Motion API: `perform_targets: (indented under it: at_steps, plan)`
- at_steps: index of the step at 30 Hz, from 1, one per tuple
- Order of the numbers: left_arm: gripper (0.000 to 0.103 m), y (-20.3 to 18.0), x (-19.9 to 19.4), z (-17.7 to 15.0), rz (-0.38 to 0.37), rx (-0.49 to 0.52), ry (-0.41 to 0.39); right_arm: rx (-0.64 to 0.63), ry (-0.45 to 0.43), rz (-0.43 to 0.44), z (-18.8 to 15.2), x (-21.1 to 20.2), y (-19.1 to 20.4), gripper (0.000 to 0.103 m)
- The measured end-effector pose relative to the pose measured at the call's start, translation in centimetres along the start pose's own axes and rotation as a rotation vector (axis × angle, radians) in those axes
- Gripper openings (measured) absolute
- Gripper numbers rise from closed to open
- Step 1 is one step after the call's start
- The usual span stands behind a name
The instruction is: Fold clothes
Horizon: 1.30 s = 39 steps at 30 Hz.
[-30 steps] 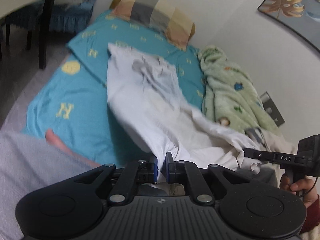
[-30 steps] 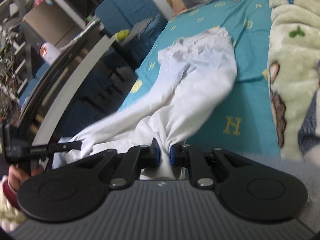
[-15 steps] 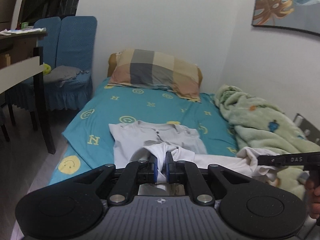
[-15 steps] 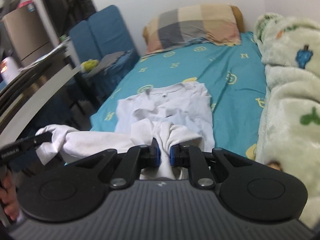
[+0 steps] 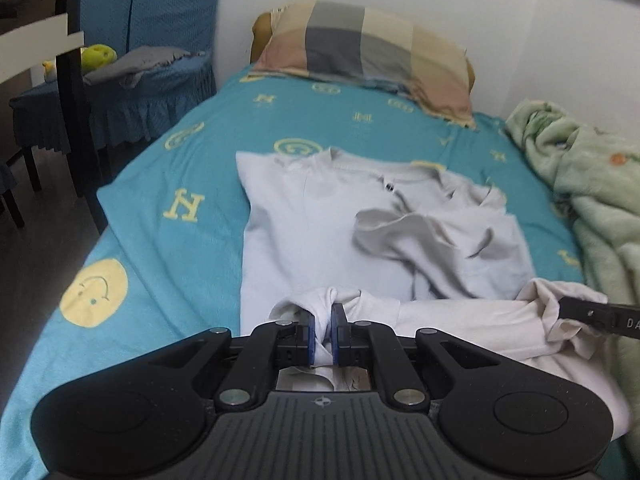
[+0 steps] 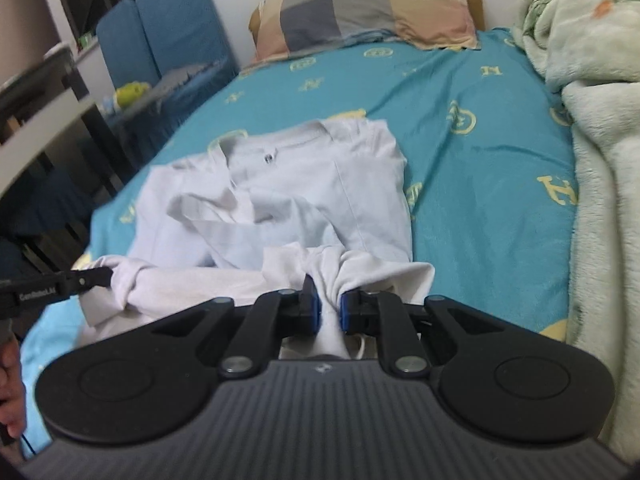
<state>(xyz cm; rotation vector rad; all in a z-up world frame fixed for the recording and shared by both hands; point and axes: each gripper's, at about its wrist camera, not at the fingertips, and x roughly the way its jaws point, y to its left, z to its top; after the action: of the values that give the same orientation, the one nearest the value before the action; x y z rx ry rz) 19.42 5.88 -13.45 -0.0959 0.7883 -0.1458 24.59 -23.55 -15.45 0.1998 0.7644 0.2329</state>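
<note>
A white shirt (image 5: 320, 232) lies on the teal bed, collar toward the pillow, with a sleeve folded across its chest. It also shows in the right wrist view (image 6: 320, 184). My left gripper (image 5: 323, 334) is shut on the left corner of the shirt's bottom hem. My right gripper (image 6: 328, 310) is shut on the right corner of the hem. The hem stretches between the two grippers, lifted and carried over the lower body of the shirt. The right gripper's tip shows in the left wrist view (image 5: 592, 314), and the left gripper's tip in the right wrist view (image 6: 80, 280).
The teal sheet (image 5: 200, 168) has yellow letters and smiley faces. A checked pillow (image 5: 368, 48) lies at the head by the wall. A green fleece blanket (image 5: 592, 200) is heaped along the right side. A blue chair (image 5: 152, 64) and a table leg (image 5: 76, 92) stand left of the bed.
Both grippers have swung up and forward with the hem, carrying it from hanging off the bed's foot to over the shirt's lower body. The views now look level along the bed.
</note>
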Motion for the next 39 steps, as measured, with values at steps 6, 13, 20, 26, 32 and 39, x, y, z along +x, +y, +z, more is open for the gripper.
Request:
perform_targets:
  at_steps: [6,13,20,26,32,39]
  plan:
    - [0.010,0.5,1.3,-0.1,-0.007,-0.015,0.018,0.066,0.026,0.015,0.1,1.1,-1.0,0.015]
    - [0.049,0.4,-0.8,0.0,-0.034,-0.037,0.003,0.181,0.033,0.081,0.7,-1.0,-1.3,0.049]
    - [0.063,0.6,-5.4,-0.5,-0.102,-0.120,-0.020,0.229,-0.027,0.087,-0.3,-5.0,-0.8,0.069]
    - [0.073,1.6,-9.6,-2.6,-0.135,-0.272,0.048,0.408,0.018,0.078,-3.3,-8.9,-1.6,0.070]
    - [0.074,2.5,-10.6,-5.9,-0.180,-0.449,0.180,0.673,0.026,0.107,-7.4,-12.3,-3.8,0.071]
    - [0.074,4.4,-7.6,-8.7,-0.237,-0.692,0.247,0.860,0.142,0.219,-9.7,-8.1,-3.6,0.071]
